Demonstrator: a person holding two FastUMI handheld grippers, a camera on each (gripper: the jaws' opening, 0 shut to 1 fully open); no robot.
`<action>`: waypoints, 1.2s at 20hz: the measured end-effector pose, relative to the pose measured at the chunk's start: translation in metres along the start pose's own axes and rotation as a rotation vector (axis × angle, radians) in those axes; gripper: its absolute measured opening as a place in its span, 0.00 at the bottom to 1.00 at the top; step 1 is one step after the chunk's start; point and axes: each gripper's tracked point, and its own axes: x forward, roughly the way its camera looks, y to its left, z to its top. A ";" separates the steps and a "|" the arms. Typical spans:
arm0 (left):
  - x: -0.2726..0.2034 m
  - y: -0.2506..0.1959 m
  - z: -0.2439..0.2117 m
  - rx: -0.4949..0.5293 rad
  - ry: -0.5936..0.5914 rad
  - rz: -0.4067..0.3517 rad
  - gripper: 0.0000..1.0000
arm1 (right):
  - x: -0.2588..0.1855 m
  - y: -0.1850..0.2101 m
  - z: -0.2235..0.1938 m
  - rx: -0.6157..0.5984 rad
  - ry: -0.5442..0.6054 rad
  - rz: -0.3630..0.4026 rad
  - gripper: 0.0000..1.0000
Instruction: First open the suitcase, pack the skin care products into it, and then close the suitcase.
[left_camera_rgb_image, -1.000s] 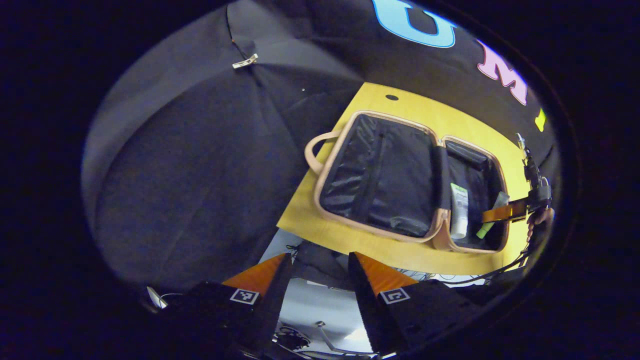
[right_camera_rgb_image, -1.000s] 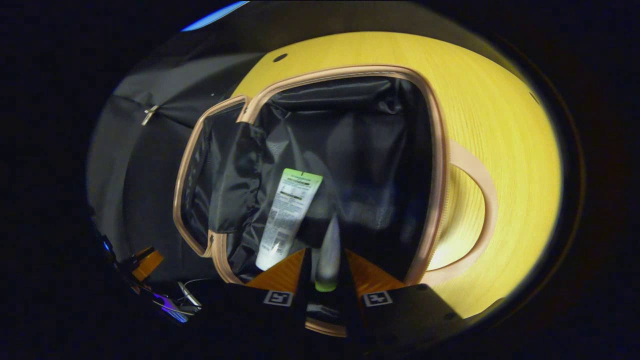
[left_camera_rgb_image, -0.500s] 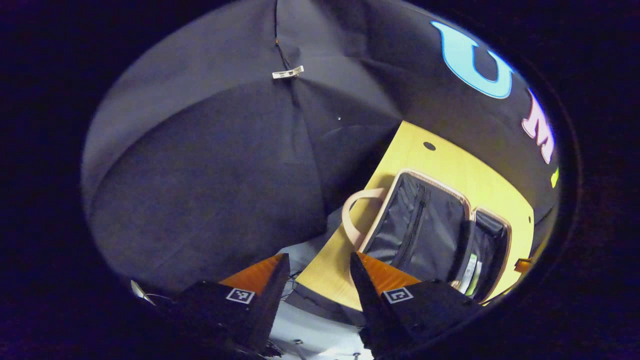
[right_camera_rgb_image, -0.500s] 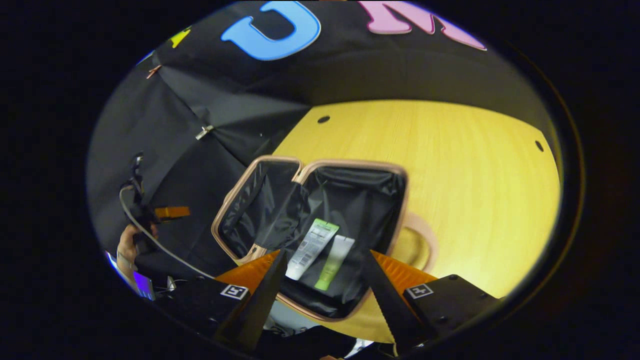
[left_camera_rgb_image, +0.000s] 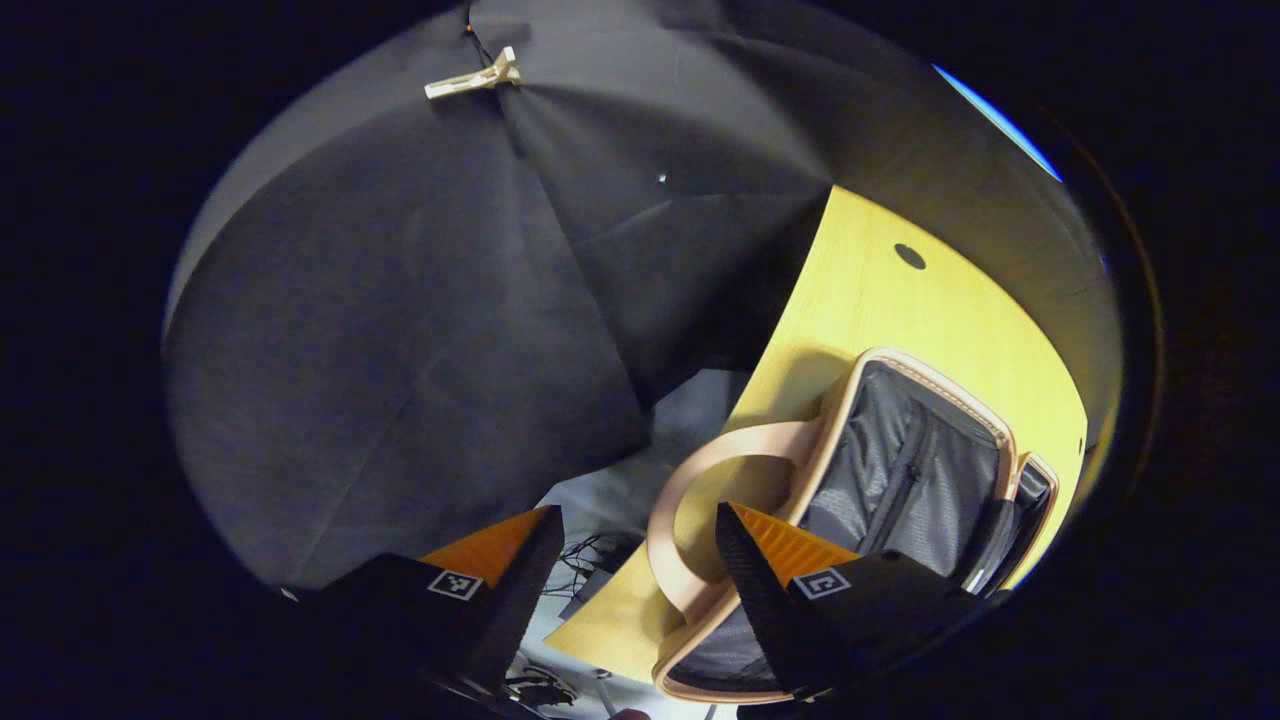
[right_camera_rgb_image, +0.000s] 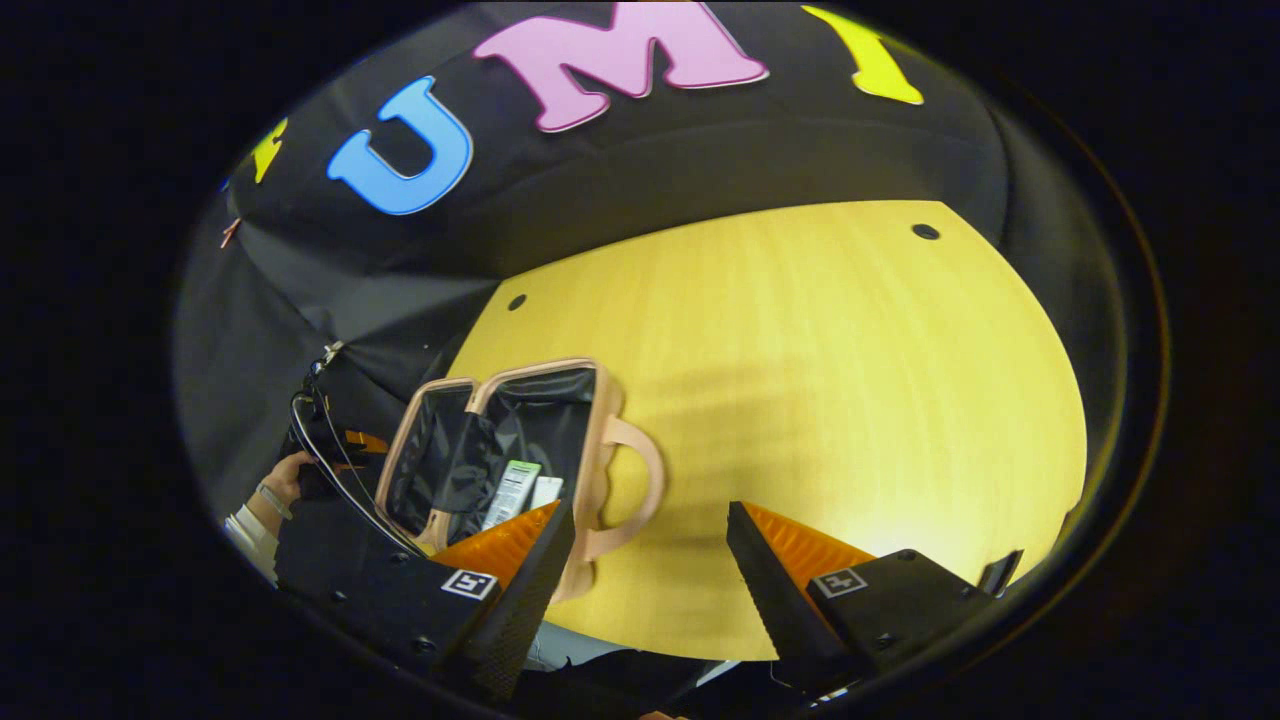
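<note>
The pink-rimmed suitcase (right_camera_rgb_image: 500, 440) lies open on the yellow table (right_camera_rgb_image: 800, 350), black lining up. Two tubes rest inside it: a white one with a green end (right_camera_rgb_image: 512, 488) and a pale one (right_camera_rgb_image: 546, 490) beside it. My right gripper (right_camera_rgb_image: 645, 570) is open and empty, drawn back from the case, with the handle (right_camera_rgb_image: 640, 480) just ahead of its left finger. In the left gripper view the lid (left_camera_rgb_image: 900, 480) and its handle loop (left_camera_rgb_image: 690, 500) are close. My left gripper (left_camera_rgb_image: 630, 565) is open, the loop showing between its fingers, not touched.
A hand (right_camera_rgb_image: 285, 485) holds the left gripper (right_camera_rgb_image: 358, 440) beyond the case's left side in the right gripper view. The table's left edge (left_camera_rgb_image: 790, 300) drops to cables and a pale floor (left_camera_rgb_image: 620, 500). Black cloth walls stand behind. Bare tabletop stretches right of the case.
My right gripper let go of the pale tube inside the case, opened, and pulled back to the right. My left gripper swung in toward the lid's handle.
</note>
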 end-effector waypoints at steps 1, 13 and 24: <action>0.008 -0.001 -0.005 -0.016 0.033 -0.003 0.96 | -0.004 -0.008 -0.003 0.016 0.000 -0.016 0.98; 0.019 -0.023 -0.013 -0.061 0.072 -0.097 0.15 | -0.051 -0.047 -0.009 0.140 -0.063 -0.065 0.97; -0.147 -0.091 0.046 0.218 -0.263 -0.226 0.07 | -0.068 -0.038 0.027 0.050 -0.148 0.000 0.98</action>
